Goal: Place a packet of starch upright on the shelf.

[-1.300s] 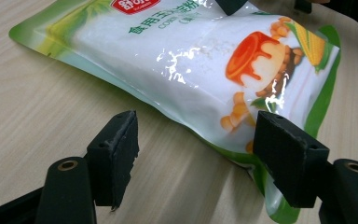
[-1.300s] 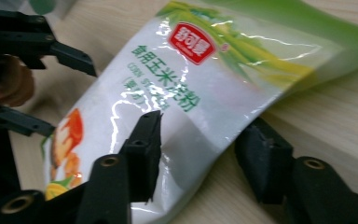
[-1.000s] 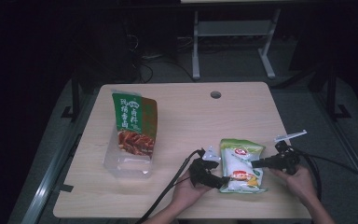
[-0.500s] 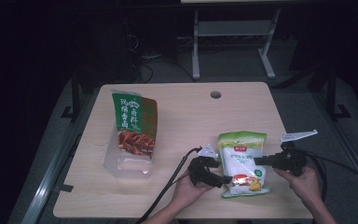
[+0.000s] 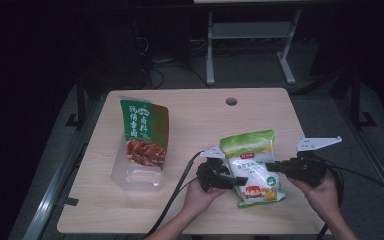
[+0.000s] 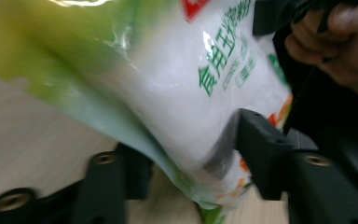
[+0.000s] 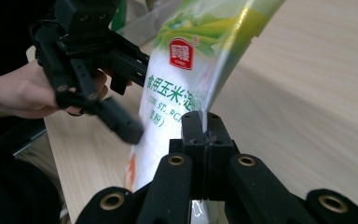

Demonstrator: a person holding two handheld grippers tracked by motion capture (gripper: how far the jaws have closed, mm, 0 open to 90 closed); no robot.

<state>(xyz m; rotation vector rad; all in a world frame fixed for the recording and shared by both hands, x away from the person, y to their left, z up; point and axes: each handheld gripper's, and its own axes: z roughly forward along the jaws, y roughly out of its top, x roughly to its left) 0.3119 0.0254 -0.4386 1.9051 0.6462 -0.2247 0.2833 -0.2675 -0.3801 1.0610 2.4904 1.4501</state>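
Observation:
A white and green starch bag (image 5: pixel 250 165) hangs above the wooden table (image 5: pixel 200 120), tilted up between both grippers. My right gripper (image 5: pixel 271 165) is shut on the bag's right side seam; in the right gripper view its jaws (image 7: pixel 206 128) pinch that thin edge (image 7: pixel 214 88). My left gripper (image 5: pixel 236 180) holds the bag's lower left side. Its jaws have just been closing. In the left gripper view the bag (image 6: pixel 186 93) bulges between them, and my left gripper (image 6: pixel 193 144) presses on it from both sides.
A green and red snack bag (image 5: pixel 145 132) stands in a clear plastic box (image 5: pixel 130 175) at the table's left. A round cable hole (image 5: pixel 231 101) lies near the far edge. Cables trail off the front edge, and a metal frame (image 5: pixel 250 30) stands behind the table.
The starch bag has come up off the table and tipped more upright as the right gripper rose. The left gripper's jaws have drawn in on the bag's left side.

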